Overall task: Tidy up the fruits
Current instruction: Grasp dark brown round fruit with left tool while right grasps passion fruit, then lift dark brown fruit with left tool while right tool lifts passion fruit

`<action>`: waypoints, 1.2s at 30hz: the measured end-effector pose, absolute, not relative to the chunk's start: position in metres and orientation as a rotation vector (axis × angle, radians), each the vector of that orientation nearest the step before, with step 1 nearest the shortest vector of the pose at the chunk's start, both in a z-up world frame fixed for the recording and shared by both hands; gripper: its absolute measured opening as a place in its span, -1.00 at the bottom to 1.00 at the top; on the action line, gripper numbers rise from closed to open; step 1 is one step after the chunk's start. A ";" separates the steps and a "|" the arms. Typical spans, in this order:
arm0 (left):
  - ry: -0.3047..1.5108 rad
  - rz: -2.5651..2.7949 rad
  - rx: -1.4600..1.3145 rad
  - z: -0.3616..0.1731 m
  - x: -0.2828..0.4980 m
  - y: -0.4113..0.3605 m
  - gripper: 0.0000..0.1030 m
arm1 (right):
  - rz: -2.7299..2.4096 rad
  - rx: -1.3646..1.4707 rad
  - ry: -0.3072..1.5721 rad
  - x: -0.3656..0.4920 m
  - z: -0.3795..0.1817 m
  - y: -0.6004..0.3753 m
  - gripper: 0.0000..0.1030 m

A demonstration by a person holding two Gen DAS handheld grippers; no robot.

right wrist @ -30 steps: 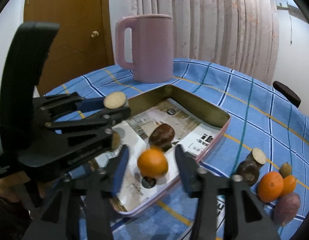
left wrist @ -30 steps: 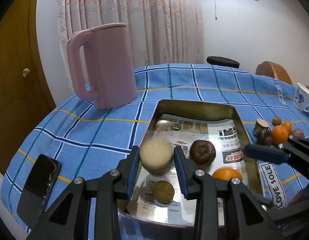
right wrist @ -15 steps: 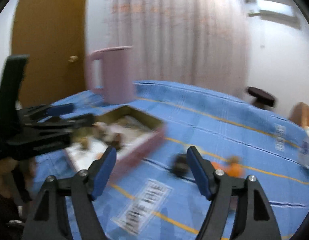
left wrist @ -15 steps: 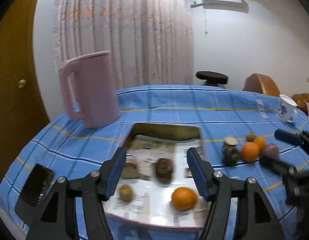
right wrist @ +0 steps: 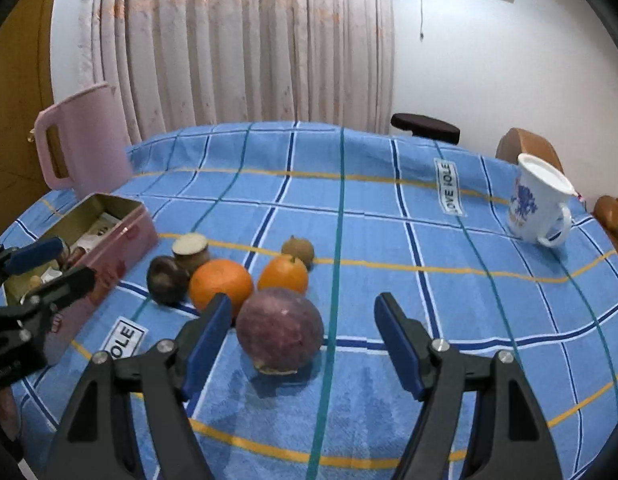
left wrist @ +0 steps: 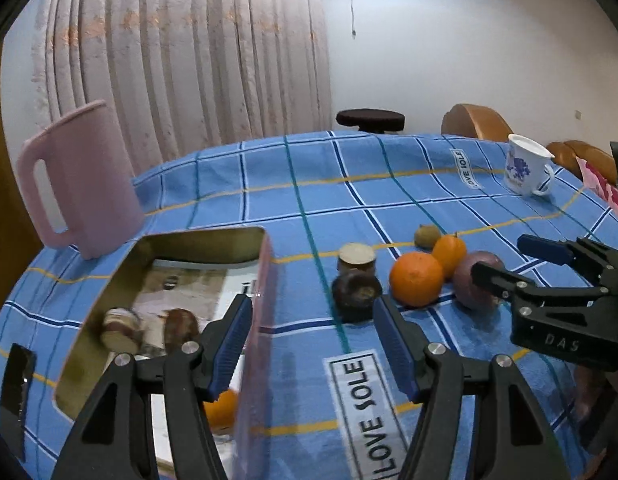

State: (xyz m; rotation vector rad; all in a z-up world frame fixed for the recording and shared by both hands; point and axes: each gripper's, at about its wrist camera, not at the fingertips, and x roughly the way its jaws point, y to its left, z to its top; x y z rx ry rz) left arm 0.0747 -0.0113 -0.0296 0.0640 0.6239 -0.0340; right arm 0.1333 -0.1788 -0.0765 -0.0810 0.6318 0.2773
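Observation:
A pink-walled tin tray (left wrist: 265,280) at the left holds a cut root piece (left wrist: 119,328), a brown fruit (left wrist: 181,324) and an orange (left wrist: 221,404). My left gripper (left wrist: 313,340) hangs open and empty over the tray's right wall. On the cloth lie a dark fruit (left wrist: 355,294), a cut root (left wrist: 357,258), two oranges (right wrist: 221,282) (right wrist: 283,274), a kiwi-like fruit (right wrist: 297,249) and a purple fruit (right wrist: 279,328). My right gripper (right wrist: 303,326) is open around the purple fruit, pads not touching it.
A pink jug (left wrist: 77,184) stands behind the tray. A white mug (right wrist: 537,204) with a blue pattern sits at the far right of the blue checked cloth. A black phone (left wrist: 17,384) lies at the table's left edge. A dark stool (left wrist: 369,118) stands beyond the table.
The left gripper let go of the cut root piece in the tray and opened. The right gripper widened and left the orange there. Both swung right toward the fruits on the cloth.

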 end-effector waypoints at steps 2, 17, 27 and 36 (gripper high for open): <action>0.632 -0.045 0.068 -0.031 0.079 -0.016 0.25 | 0.280 -0.083 0.660 0.139 -0.080 -0.178 0.48; 0.735 -0.117 0.070 -0.050 0.118 -0.034 0.25 | 0.312 0.003 0.669 0.139 -0.078 -0.186 0.04; 0.789 -0.122 0.077 -0.057 0.133 -0.037 -0.16 | 0.319 0.008 0.657 0.137 -0.077 -0.186 0.05; 0.819 -0.144 0.071 -0.061 0.143 -0.038 -0.21 | 0.321 -0.003 0.678 0.140 -0.079 -0.183 0.05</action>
